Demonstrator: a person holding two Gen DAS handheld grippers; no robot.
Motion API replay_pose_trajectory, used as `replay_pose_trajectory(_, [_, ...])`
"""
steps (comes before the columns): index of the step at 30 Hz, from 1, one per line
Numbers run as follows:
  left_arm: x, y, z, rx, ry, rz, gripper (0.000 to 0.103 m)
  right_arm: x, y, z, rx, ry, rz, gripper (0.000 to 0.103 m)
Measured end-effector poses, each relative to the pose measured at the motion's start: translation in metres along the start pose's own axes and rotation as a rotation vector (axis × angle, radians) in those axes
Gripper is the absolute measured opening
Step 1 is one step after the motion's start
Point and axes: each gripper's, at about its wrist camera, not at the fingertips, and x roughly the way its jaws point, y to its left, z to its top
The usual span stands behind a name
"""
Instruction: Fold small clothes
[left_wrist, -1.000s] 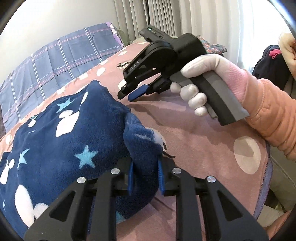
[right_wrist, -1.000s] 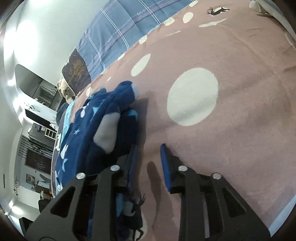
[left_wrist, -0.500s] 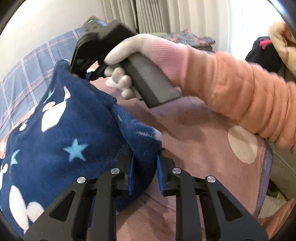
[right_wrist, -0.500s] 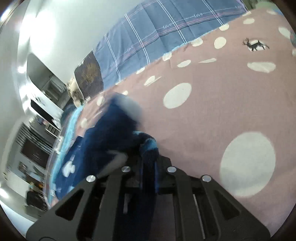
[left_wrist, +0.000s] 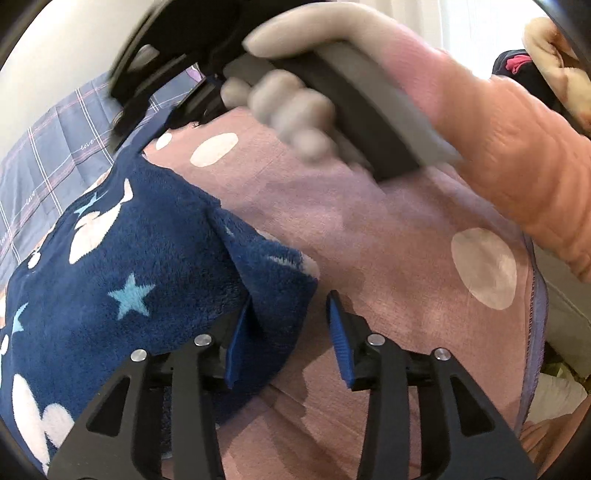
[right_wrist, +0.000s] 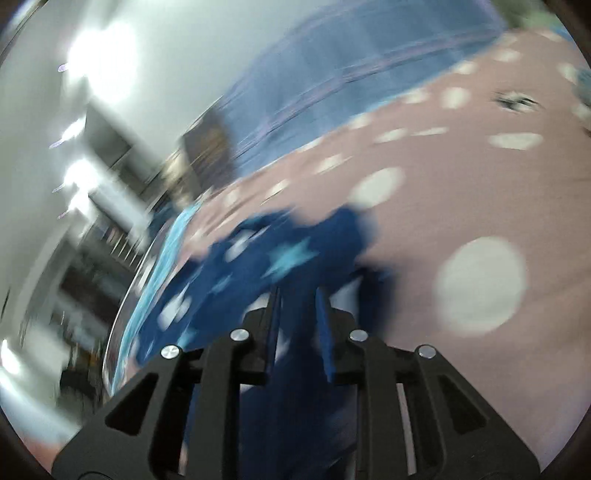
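white wall (left_wrist: 55, 66), plaid bedding (left_wrist: 48, 162), dotted blanket (left_wrist: 369, 221)

Both views are bent by fisheye and rimmed in black. The right wrist view is smeared throughout by motion, with glare on the wall (right_wrist: 99, 70). In the left view only the gloved hand (left_wrist: 295, 110) is blurred.

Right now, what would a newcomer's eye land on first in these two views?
First the navy fleece garment with stars and white shapes, spread on the pink dotted blanket at left. Next, the left gripper, whose jaws have just been opening: a fleece corner sits between them, clear of the right-side pad. Above looms the blurred gloved hand on the other tool, whose right gripper has fleece between its jaws.
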Motion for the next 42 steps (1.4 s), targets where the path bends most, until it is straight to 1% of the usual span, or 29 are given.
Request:
replay_pose_trajectory(1, [0.0,0.0,0.0,-0.002,-0.001,-0.005,0.045,0.011,0.012,-0.014,-0.067,0.061,-0.027,0.02])
replay_pose_trajectory(2, [0.0,0.001,0.0,-0.004,-0.002,-0.007,0.046,0.024,0.017,-0.023,-0.119,0.102,-0.122,0.021])
replay_pose_trajectory(3, [-0.001,0.001,0.0,-0.006,-0.006,-0.003,0.046,0.036,0.014,-0.033,-0.172,0.122,-0.26,0.013])
replay_pose_trajectory(4, [-0.002,0.001,0.0,-0.009,-0.013,0.003,0.046,0.042,0.011,-0.037,-0.207,0.12,-0.311,0.013])
replay_pose_trajectory(5, [-0.005,0.001,-0.001,-0.013,-0.021,0.006,0.046,0.045,0.009,-0.04,-0.253,0.078,-0.313,0.013])
replay_pose_trajectory(6, [-0.009,0.002,-0.002,-0.025,-0.032,0.004,0.046,0.043,0.007,-0.039,-0.255,0.06,-0.314,0.012])
replay_pose_trajectory(9, [-0.029,0.009,-0.01,-0.074,-0.059,-0.019,0.046,0.032,0.009,-0.034,-0.176,0.021,-0.336,0.013])
replay_pose_trajectory(11, [-0.051,0.017,-0.021,-0.102,-0.097,-0.008,0.048,0.029,0.019,-0.032,-0.173,0.001,-0.351,0.018])
replay_pose_trajectory(12, [-0.063,0.025,-0.027,-0.127,-0.116,-0.001,0.05,0.027,0.024,-0.033,-0.173,0.004,-0.354,0.022])
replay_pose_trajectory(13, [-0.073,0.034,-0.035,-0.157,-0.132,0.007,0.053,0.026,0.028,-0.033,-0.166,0.008,-0.355,0.024])
replay_pose_trajectory(14, [-0.085,0.047,-0.045,-0.2,-0.151,0.026,0.056,0.029,0.036,-0.032,-0.158,0.011,-0.355,0.027])
replay_pose_trajectory(16, [-0.113,0.076,-0.068,-0.297,-0.185,0.098,0.057,0.022,0.051,-0.034,-0.162,0.005,-0.375,0.027])
replay_pose_trajectory(19, [-0.156,0.128,-0.111,-0.462,-0.223,0.248,0.057,0.018,0.073,-0.027,-0.202,-0.011,-0.39,0.029])
replay_pose_trajectory(20, [-0.169,0.144,-0.127,-0.516,-0.234,0.286,0.057,0.021,0.089,-0.026,-0.232,-0.017,-0.385,0.031])
replay_pose_trajectory(22, [-0.192,0.169,-0.158,-0.613,-0.257,0.335,0.057,0.028,0.114,-0.027,-0.286,-0.019,-0.369,0.036])
replay_pose_trajectory(23, [-0.203,0.182,-0.175,-0.669,-0.269,0.352,0.056,0.038,0.138,-0.031,-0.339,-0.009,-0.352,0.037])
replay_pose_trajectory(24, [-0.213,0.194,-0.193,-0.727,-0.283,0.363,0.055,0.045,0.15,-0.033,-0.37,0.001,-0.34,0.039])
replay_pose_trajectory(25, [-0.221,0.204,-0.206,-0.77,-0.295,0.358,0.048,0.059,0.171,-0.037,-0.422,0.024,-0.321,0.041])
replay_pose_trajectory(26, [-0.226,0.216,-0.223,-0.811,-0.309,0.339,0.037,0.068,0.183,-0.039,-0.451,0.043,-0.308,0.045])
replay_pose_trajectory(27, [-0.228,0.226,-0.23,-0.828,-0.313,0.325,0.032,0.083,0.2,-0.043,-0.483,0.072,-0.285,0.046])
replay_pose_trajectory(28, [-0.228,0.236,-0.239,-0.836,-0.313,0.295,0.022,0.097,0.215,-0.044,-0.505,0.1,-0.262,0.046])
replay_pose_trajectory(29, [-0.226,0.241,-0.242,-0.83,-0.312,0.269,0.017,0.107,0.227,-0.046,-0.516,0.123,-0.247,0.046])
replay_pose_trajectory(31, [-0.221,0.254,-0.248,-0.795,-0.31,0.196,0.018,0.132,0.251,-0.043,-0.532,0.173,-0.227,0.047])
replay_pose_trajectory(33, [-0.214,0.266,-0.25,-0.777,-0.309,0.13,0.018,0.152,0.271,-0.038,-0.56,0.204,-0.236,0.048])
replay_pose_trajectory(34, [-0.209,0.277,-0.251,-0.78,-0.305,0.091,0.02,0.161,0.278,-0.036,-0.578,0.214,-0.248,0.048])
replay_pose_trajectory(35, [-0.205,0.285,-0.254,-0.787,-0.3,0.06,0.029,0.17,0.285,-0.034,-0.6,0.221,-0.267,0.049])
replay_pose_trajectory(37, [-0.2,0.295,-0.258,-0.802,-0.31,0.01,0.039,0.19,0.299,-0.028,-0.643,0.246,-0.296,0.049])
replay_pose_trajectory(40, [-0.189,0.302,-0.257,-0.807,-0.349,-0.112,0.039,0.219,0.319,-0.02,-0.69,0.28,-0.312,0.049])
replay_pose_trajectory(42, [-0.183,0.294,-0.253,-0.77,-0.379,-0.204,0.035,0.238,0.331,-0.016,-0.715,0.302,-0.308,0.049])
